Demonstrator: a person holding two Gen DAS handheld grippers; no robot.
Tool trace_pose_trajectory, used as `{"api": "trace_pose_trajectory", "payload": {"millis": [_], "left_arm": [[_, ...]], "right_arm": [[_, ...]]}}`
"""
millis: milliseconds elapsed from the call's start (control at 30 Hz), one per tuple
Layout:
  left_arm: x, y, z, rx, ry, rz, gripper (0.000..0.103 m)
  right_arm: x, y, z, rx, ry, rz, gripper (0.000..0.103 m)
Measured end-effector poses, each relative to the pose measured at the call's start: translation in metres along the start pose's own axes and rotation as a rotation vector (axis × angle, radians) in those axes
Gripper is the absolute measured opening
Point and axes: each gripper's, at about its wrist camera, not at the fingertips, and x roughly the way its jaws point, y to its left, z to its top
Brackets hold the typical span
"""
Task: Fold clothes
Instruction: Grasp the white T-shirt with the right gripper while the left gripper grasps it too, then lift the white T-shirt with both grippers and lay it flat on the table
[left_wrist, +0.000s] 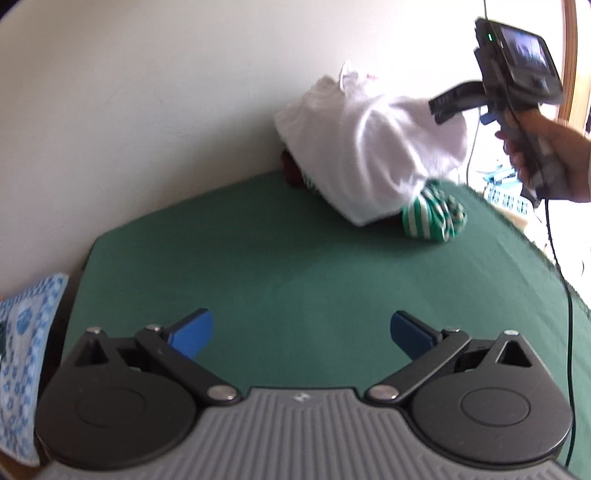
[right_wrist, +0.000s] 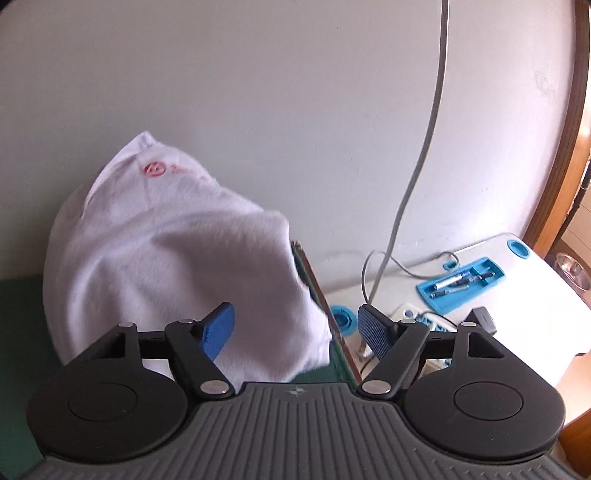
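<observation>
The pale wall (right_wrist: 295, 110) fills the background of both views. Below it lies the surface (left_wrist: 295, 266), covered in green cloth and reaching back to the wall. At its far end, against the wall, sits a heap of clothes: a white garment (left_wrist: 369, 155) drapes over the top, bunched and blurred, with a red round mark (right_wrist: 154, 170) near its upper edge in the right wrist view. A green-and-white striped garment (left_wrist: 436, 214) pokes out from under the white one, resting on the green cloth at the near side of the heap. Something dark red shows at the back of the heap under the white cloth; what it is cannot be told.

To the right, beyond the edge of the green cloth, stands a white desk (right_wrist: 535, 280) with a light blue tray (right_wrist: 461, 284) of pens on it and a grey cable (right_wrist: 424, 147) running up the wall. A blue-and-white patterned cloth (left_wrist: 22, 350) lies at the left edge of the left wrist view.

The left tool (left_wrist: 301, 334) hangs over bare green cloth, its blue pads well apart with nothing between them. The right tool (right_wrist: 295, 328), gripped by a hand (left_wrist: 546, 155), is near the white garment; its pads are apart and empty, the left pad seen in front of the white cloth.
</observation>
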Motion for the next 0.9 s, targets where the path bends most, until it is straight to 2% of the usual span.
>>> {"api": "trace_pose_trajectory", "payload": {"millis": [67,133,167,267,367,467,500,567,600,633,667,733,900], "left_arm": [[0.017,0.007,0.023,-0.028,-0.038,-0.012,0.102],[0.043,0.016,0.045,-0.082,-0.071,-0.035,0.102],[0.06,0.02,0.055,-0.121,-0.064,-0.04,0.102],[0.119,0.023,0.083,-0.218,0.01,-0.058,0.102],[0.17,0.01,0.102,-0.262,0.088,-0.07,0.102],[0.206,-0.005,0.117,-0.285,0.148,-0.1,0.102],[0.213,-0.008,0.121,-0.298,0.158,-0.12,0.099],[0.222,-0.013,0.125,-0.313,0.176,-0.169,0.077],[0.219,-0.015,0.127,-0.313,0.175,-0.184,0.049],[0.216,-0.016,0.13,-0.313,0.174,-0.199,0.014],[0.214,-0.018,0.132,-0.312,0.172,-0.215,0.008],[0.206,-0.021,0.136,-0.306,0.161,-0.238,0.008],[0.117,-0.015,0.129,-0.194,-0.05,-0.174,0.008]], "right_arm": [[0.004,0.004,0.002,-0.048,0.017,0.034,0.067],[0.007,0.009,0.003,-0.102,0.042,0.07,0.011],[0.005,0.01,0.002,-0.122,0.047,0.09,0.005],[-0.012,0.005,-0.002,-0.152,0.014,0.135,0.005],[-0.025,-0.003,-0.003,-0.171,0.002,0.16,0.005],[-0.028,-0.012,-0.007,-0.202,0.002,0.172,0.005],[-0.027,-0.016,-0.01,-0.209,0.004,0.175,0.005],[-0.027,-0.02,-0.014,-0.213,0.007,0.184,0.005],[-0.027,-0.022,-0.016,-0.214,0.008,0.19,0.005],[-0.026,-0.023,-0.018,-0.215,0.007,0.197,0.005],[-0.025,-0.023,-0.019,-0.216,0.008,0.202,0.005],[-0.024,-0.025,-0.021,-0.218,0.001,0.196,0.005],[-0.043,-0.029,-0.021,-0.204,-0.059,0.2,0.005]]}}
